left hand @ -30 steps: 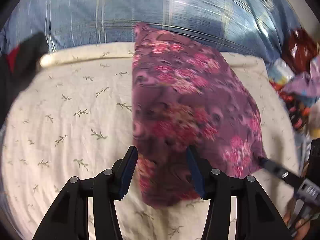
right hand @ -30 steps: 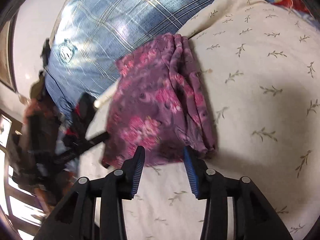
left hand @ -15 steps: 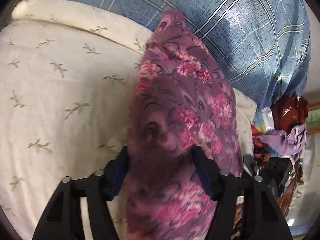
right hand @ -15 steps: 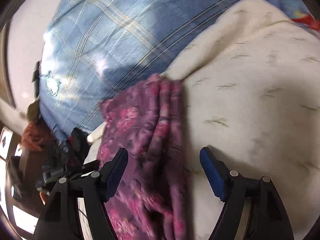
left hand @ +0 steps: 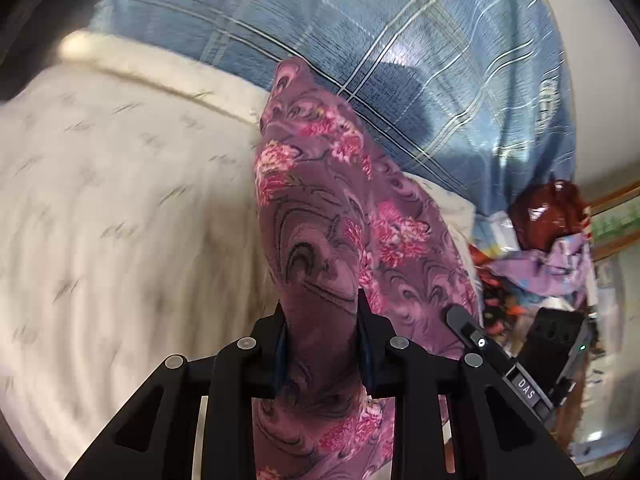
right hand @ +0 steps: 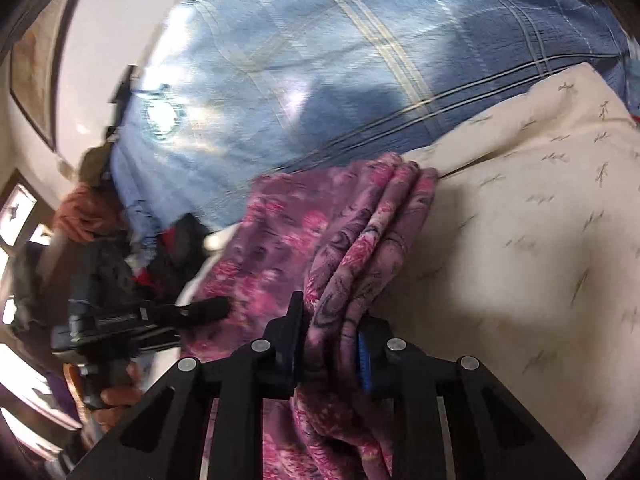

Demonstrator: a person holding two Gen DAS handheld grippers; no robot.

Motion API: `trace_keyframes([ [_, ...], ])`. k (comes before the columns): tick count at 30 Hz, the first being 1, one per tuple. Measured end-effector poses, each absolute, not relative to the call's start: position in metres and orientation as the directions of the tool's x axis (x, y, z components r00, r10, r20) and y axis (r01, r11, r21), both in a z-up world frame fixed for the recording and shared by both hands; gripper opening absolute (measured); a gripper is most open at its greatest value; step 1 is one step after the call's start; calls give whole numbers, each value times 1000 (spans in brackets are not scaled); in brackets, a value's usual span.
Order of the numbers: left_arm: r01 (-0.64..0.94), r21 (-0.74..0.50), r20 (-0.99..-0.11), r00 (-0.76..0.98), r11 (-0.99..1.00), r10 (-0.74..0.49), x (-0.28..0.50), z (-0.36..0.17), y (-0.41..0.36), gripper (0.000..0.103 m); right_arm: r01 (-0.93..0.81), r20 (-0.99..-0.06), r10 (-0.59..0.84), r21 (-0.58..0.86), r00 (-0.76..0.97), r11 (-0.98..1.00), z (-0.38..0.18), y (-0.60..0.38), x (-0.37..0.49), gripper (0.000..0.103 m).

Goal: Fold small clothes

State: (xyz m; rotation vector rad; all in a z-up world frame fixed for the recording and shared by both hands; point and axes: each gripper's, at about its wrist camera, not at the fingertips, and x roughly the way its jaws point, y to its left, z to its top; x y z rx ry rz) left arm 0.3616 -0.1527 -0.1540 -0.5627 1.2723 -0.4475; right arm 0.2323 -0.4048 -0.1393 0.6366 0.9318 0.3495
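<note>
A purple garment with pink flowers (left hand: 340, 216) lies folded lengthwise on a cream leaf-print sheet (left hand: 112, 208). My left gripper (left hand: 320, 320) is shut on its near end; the cloth bunches between the jaws and hangs below them. In the right wrist view my right gripper (right hand: 330, 324) is shut on the bunched folds of the same garment (right hand: 360, 240) at its other near corner. The right gripper also shows in the left wrist view (left hand: 472, 332), low right. The left gripper shows in the right wrist view (right hand: 200, 312), left, touching the cloth.
A blue plaid blanket (left hand: 400, 48) lies behind the sheet; it also shows in the right wrist view (right hand: 340, 60). A heap of coloured clothes and bags (left hand: 540, 248) sits at the right. Dark clothes (right hand: 100, 240) lie at the far left.
Both grippers have moved forward onto the garment's near edge and closed on it. They were open a second ago. The cloth now bunches between each pair of jaws.
</note>
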Motion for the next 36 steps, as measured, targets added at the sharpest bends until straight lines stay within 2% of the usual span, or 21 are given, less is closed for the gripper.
trace_keyframes([
  [4,4,-653,-732,255,757,-632,301,-138,-103,28,-40,-563,619,721,548,692,-129,-385,184,23],
  [6,3,-618,-761,250,786,-599,265,-145,-83,30,-38,-558,639,737,530,675,-139,-378,162,23],
  [8,-10,-572,-801,219,820,-557,245,-163,-73,31,-9,-615,612,702,497,713,-158,-368,149,25],
  [10,-17,-561,-813,202,828,-547,231,-173,-62,33,52,-726,526,607,444,793,-181,-361,141,36],
  [11,-22,-581,-798,210,813,-565,225,-168,-54,33,55,-728,519,602,448,797,-185,-361,137,37],
  [13,-9,-590,-788,225,807,-573,222,-151,-46,32,81,-757,461,555,463,828,-170,-362,135,44],
  [15,63,-574,-769,301,817,-564,223,-119,-44,33,54,-763,393,486,513,872,-147,-359,136,44],
  [17,134,-537,-759,354,833,-546,229,-93,-55,44,-12,-726,372,449,579,894,-123,-355,139,44],
  [18,165,-514,-756,377,842,-535,235,-83,-64,52,-53,-698,371,432,613,900,-111,-351,142,44],
  [22,173,-469,-784,371,866,-498,257,-86,-89,52,-99,-689,395,428,608,898,-117,-334,163,41],
  [26,105,-367,-878,290,924,-382,291,-137,-108,51,-58,-756,388,423,527,904,-162,-325,182,36],
  [28,93,-317,-896,296,944,-330,297,-146,-109,50,-66,-731,404,444,551,894,-168,-328,183,35],
  [31,105,-342,-887,294,934,-357,287,-131,-101,48,-77,-737,412,443,536,893,-159,-330,184,36],
  [33,167,-365,-860,316,916,-400,258,-108,-89,48,-96,-712,441,470,546,878,-145,-336,174,40],
  [36,259,-348,-845,329,901,-421,207,-91,-79,54,-148,-670,497,508,551,849,-134,-338,149,40],
])
